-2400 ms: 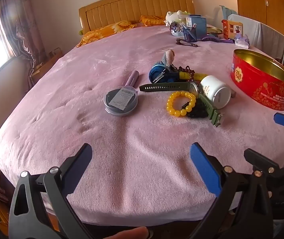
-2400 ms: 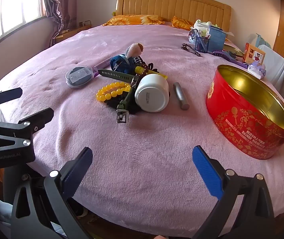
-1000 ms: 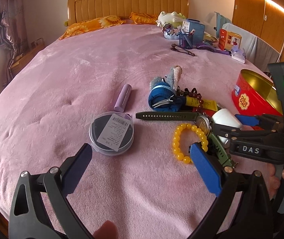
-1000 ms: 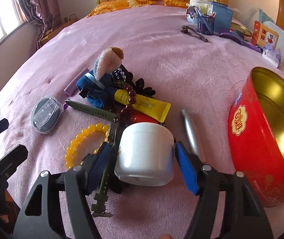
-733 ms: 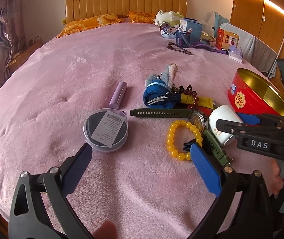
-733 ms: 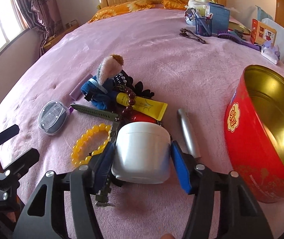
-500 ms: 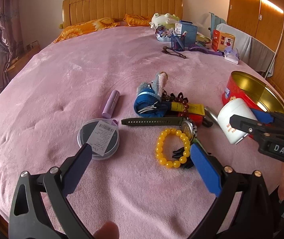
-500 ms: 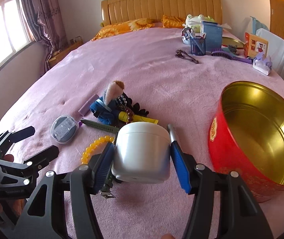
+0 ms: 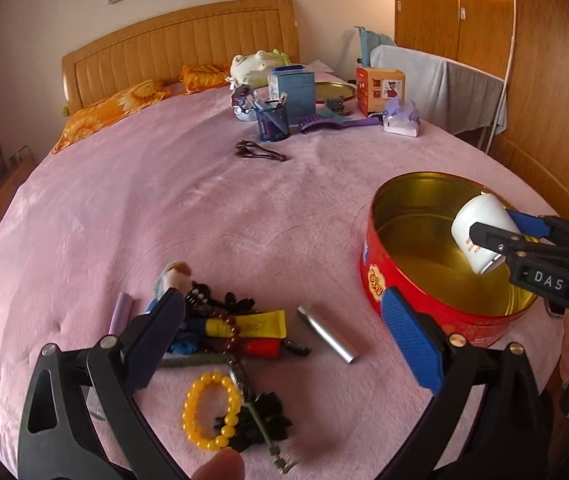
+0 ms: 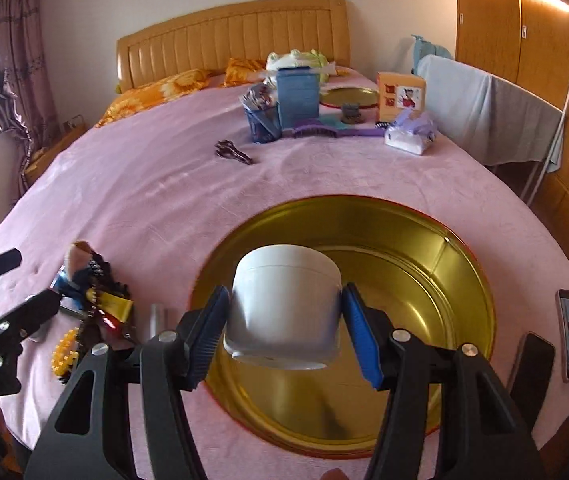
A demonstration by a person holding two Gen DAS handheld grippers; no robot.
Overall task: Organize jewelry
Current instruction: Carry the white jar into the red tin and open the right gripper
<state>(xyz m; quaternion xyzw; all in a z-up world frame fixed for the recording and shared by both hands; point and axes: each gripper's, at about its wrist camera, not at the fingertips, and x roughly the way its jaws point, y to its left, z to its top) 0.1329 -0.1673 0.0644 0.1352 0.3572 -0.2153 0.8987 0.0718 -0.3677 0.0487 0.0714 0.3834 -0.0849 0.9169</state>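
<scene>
While the left gripper (image 9: 284, 332) gapes empty, right gripper (image 10: 284, 330) clamps the tilted white jar (image 10: 284, 304).

My left gripper (image 9: 284, 334) hangs wide open over the clutter: yellow bracelet (image 9: 211, 411), silver tube (image 9: 328, 335), yellow tube (image 9: 250, 324). To the right, my right gripper (image 9: 498, 227) clamps a white jar (image 9: 480, 232) above the red tin (image 9: 412, 300).

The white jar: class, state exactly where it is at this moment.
The white jar is clamped in the right tool, held over the open red tin, to the right of the jewelry pile on the bed.
</scene>
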